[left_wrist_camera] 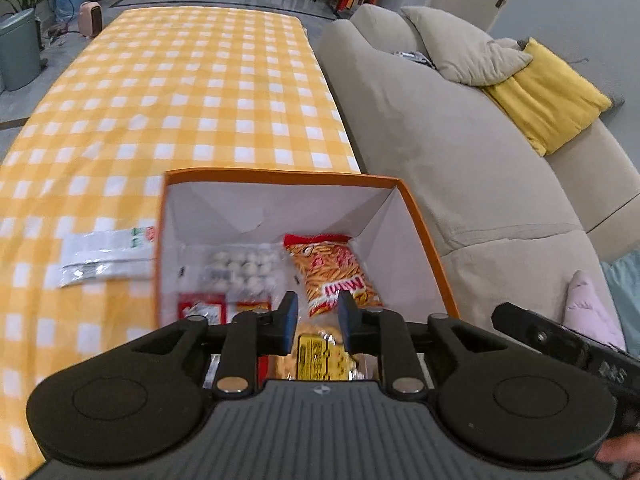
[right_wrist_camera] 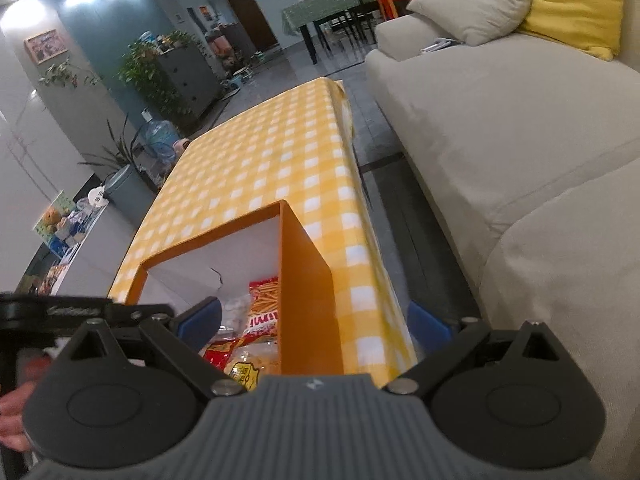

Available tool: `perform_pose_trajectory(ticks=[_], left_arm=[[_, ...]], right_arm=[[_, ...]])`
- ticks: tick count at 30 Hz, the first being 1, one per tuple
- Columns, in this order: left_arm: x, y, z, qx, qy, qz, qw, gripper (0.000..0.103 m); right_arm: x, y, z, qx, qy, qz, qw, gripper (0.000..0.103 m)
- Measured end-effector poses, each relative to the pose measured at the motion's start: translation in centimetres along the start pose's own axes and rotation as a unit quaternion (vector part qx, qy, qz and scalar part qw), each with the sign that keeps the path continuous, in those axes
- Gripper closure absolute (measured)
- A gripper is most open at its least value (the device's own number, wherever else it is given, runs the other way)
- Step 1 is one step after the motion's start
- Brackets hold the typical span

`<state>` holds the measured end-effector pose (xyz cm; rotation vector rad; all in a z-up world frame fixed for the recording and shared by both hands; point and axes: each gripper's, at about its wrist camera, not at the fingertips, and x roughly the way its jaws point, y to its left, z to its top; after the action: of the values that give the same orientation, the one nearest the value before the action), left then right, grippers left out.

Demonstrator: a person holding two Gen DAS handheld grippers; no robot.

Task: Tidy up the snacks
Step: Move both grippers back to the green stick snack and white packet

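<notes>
An orange cardboard box (left_wrist_camera: 428, 236) with a white inside stands open on a desk (left_wrist_camera: 180, 92) covered by a yellow and white checked cloth, near the desk's right edge and beside a beige sofa (left_wrist_camera: 460, 168).

Several snack packets lie inside the box. A red and orange packet of stick-shaped crisps (left_wrist_camera: 336, 272) rests toward the right wall. To its left is a clear bag of small round white sweets (left_wrist_camera: 244, 266). Nearer the camera are red and white packets (left_wrist_camera: 202, 308), and a clear packet with a yellow label (left_wrist_camera: 320, 360) lies closest of all. Outside the box, a flat white packet (left_wrist_camera: 108, 254) lies on the cloth just beside the box's left wall.

The left hand-held gripper (left_wrist_camera: 318, 320) hangs above the near part of the box, pointing steeply down. Its blue-padded jaws stand a small way apart with nothing between them; it is released and empty.

The right hand-held gripper (right_wrist_camera: 316, 320) is at the box's right side, its jaws spread wide. One blue pad (right_wrist_camera: 202, 316) is over the inside of the box and the other is outside, so the orange right wall sits between them untouched. It too holds nothing.

On the sofa lie a beige cushion (left_wrist_camera: 460, 44) and a yellow cushion (left_wrist_camera: 552, 96). A dining table (right_wrist_camera: 320, 4) with dark chairs stands far back in the room.
</notes>
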<state>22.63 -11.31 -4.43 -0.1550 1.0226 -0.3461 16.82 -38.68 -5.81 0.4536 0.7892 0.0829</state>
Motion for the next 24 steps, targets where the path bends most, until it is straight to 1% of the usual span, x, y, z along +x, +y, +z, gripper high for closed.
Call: perform_pose_trajectory(ticks=[3,4,6,9,11,12,14,18,20,24], left_arm=[[-2.3,0.9,-0.7,-0.009,-0.003,-0.002,1.0000,0.066],[-3.0,1.2,-1.0,-0.012,-0.004,0.001,0.9999,0.065],[-4.5,1.8,-1.5,-0.016,-0.005,0.006,0.9998,0.062],[-6.4,3.0,-2.1,-0.023,-0.007,0.016,0.9996,0.060],[-7.6,4.0,-2.5,-0.022,0.003,0.011,0.9997,0.056],[-8.1,4.6,-2.8,-0.024,0.010,0.007,0.9996,0.056],[-9.3,6.1,-3.4,-0.039,0.008,0.001,0.9992,0.056],[-11.3,9.6,-4.7,-0.066,-0.008,0.014,0.9977,0.054],[-11.8,11.4,-5.2,-0.078,-0.015,0.021,0.9966,0.054],[-11.8,15.1,-6.0,-0.101,-0.014,0.026,0.9945,0.053]], right_arm=[[-0.6,0.2,-0.2,0.022,0.016,-0.003,1.000,0.006],[-0.9,0.5,-0.3,0.021,0.017,-0.004,1.000,0.006],[-1.2,1.5,-0.5,0.006,0.019,0.001,1.000,0.006],[-1.6,3.4,-0.8,-0.013,0.034,0.013,0.999,0.006],[-2.0,5.2,-0.8,-0.032,0.034,-0.001,0.999,0.006],[-2.3,6.3,-0.9,-0.050,0.029,-0.016,0.998,0.006],[-2.5,8.3,-0.9,-0.066,0.040,-0.038,0.996,0.006],[-3.0,11.5,-1.0,-0.069,0.050,-0.025,0.996,0.006],[-2.9,13.4,-1.1,-0.084,0.060,-0.030,0.994,0.006],[-2.4,17.0,-2.5,-0.104,0.081,-0.018,0.991,0.006]])
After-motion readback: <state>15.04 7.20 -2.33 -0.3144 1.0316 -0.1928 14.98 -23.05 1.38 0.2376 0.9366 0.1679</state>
